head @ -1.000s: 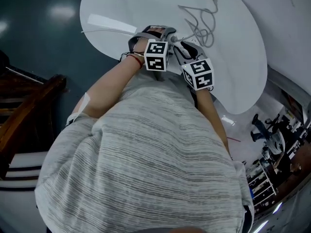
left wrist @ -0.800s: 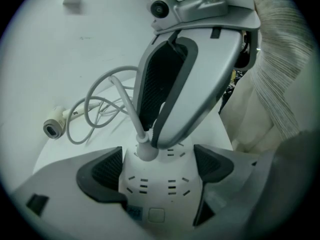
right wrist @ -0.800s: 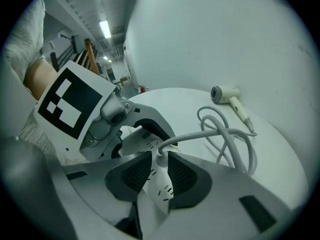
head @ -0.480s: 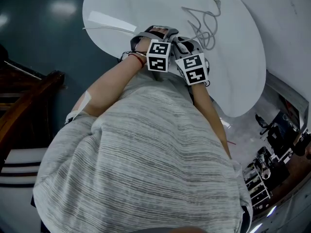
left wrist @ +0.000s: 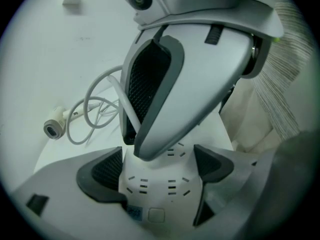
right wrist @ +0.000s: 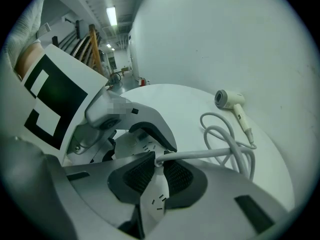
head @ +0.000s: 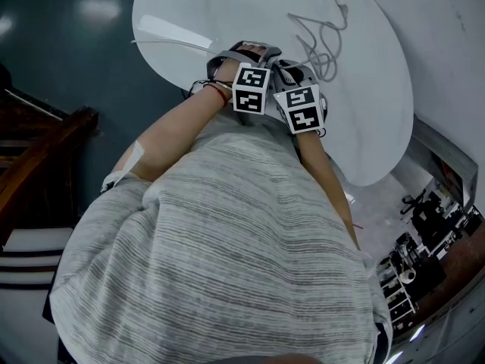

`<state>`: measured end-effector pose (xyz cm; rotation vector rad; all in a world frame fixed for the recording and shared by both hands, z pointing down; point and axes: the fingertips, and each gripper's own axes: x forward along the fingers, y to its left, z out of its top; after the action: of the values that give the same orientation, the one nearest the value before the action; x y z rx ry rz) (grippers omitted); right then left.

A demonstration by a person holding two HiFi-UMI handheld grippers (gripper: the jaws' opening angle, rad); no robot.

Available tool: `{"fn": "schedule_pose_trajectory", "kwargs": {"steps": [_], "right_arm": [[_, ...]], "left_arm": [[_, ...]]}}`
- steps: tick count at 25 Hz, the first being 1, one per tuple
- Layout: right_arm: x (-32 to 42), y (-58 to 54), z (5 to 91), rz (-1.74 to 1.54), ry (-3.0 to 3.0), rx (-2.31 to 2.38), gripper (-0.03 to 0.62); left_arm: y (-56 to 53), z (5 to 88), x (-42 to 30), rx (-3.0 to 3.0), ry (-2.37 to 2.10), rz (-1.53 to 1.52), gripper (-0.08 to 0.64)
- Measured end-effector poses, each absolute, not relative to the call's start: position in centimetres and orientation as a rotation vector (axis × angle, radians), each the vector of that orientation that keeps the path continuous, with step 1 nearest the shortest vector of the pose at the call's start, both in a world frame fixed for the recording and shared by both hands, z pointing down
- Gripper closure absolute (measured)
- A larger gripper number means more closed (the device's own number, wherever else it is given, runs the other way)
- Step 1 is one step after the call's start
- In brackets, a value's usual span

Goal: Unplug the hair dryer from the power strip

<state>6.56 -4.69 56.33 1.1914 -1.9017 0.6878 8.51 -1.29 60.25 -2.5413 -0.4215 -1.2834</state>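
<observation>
In the left gripper view the white power strip (left wrist: 160, 189) sits between the pads of my left gripper (left wrist: 157, 171), which is shut on its two sides. My right gripper (right wrist: 157, 176) is shut on the white plug (right wrist: 159, 159) at the end of the grey cord (right wrist: 230, 144), right over the strip (right wrist: 132, 144). Whether the prongs are still in a socket is hidden. The white hair dryer (right wrist: 229, 98) lies farther back on the table, beyond the coiled cord (head: 318, 40). In the head view both grippers (head: 254, 51) (head: 292, 70) meet side by side near the table's front edge.
The round white table (head: 189, 6) stands over a dark floor. A flat white strip (head: 163, 30) lies on its left part. Dark wooden furniture (head: 45, 165) is at the left, and cluttered shelves (head: 424, 226) are at the lower right.
My right gripper has moved left, up against the left one, and stays there. The left gripper has hardly moved.
</observation>
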Motion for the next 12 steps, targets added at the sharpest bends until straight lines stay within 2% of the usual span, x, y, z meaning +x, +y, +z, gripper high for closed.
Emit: {"fn": "schedule_pose_trajectory", "kwargs": {"steps": [12], "right_arm": [[6.56, -5.14, 56.03, 0.702, -1.884, 1.190, 0.532]], "left_arm": [[-1.30, 60.31, 8.48, -2.540, -0.411, -1.294, 0.114]]}}
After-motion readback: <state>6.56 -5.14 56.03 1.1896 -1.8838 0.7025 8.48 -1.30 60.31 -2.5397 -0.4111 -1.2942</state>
